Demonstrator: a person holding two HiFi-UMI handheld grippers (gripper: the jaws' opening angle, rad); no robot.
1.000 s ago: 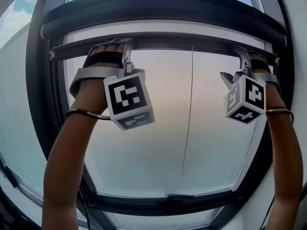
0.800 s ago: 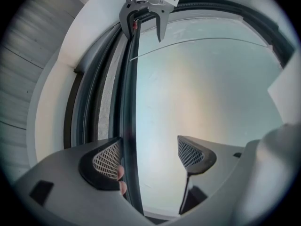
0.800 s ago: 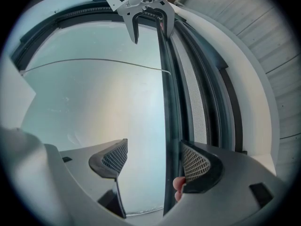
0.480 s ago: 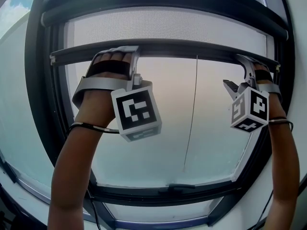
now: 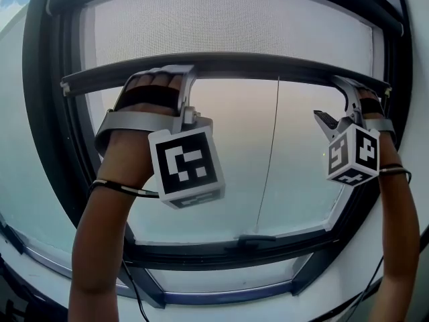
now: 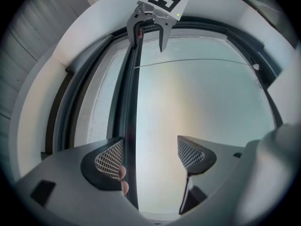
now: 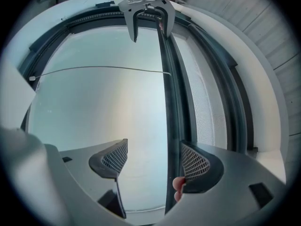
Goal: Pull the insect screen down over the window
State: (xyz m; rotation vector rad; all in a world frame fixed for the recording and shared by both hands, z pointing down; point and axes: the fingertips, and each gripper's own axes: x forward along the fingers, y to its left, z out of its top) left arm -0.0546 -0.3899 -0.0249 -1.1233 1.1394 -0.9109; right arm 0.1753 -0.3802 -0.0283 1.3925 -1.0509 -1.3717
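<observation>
A: Where is the screen sitting?
B: The white woven-mesh insect screen [image 5: 228, 29] covers only the top part of the window. Its slim dark pull bar [image 5: 255, 64] runs across the mesh's lower edge. Below it the pale glass pane [image 5: 221, 200] is uncovered down to the dark lower frame rail [image 5: 201, 252]

A: How will it handle?
B: I'd judge the mesh light, soft and easy to snag, so leave it alone. The bar looks stiff and is the place to take hold. Hold it near each end, so it comes down level and doesn't bind in the dark side frame [image 5: 70, 146]. It may well pull back upward, so expect steady resistance

A: And the tools?
B: The left tool [image 6: 150, 154] has its jaws wide apart, with the bar passing between them against one jaw, hooked but not pinched. The person's fingertips [image 6: 123, 173] show beside it. The right tool [image 7: 154, 163] is the same, spread wide with the bar against one jaw. A thin cord [image 5: 268, 153] hangs from the bar between them, untouched
</observation>
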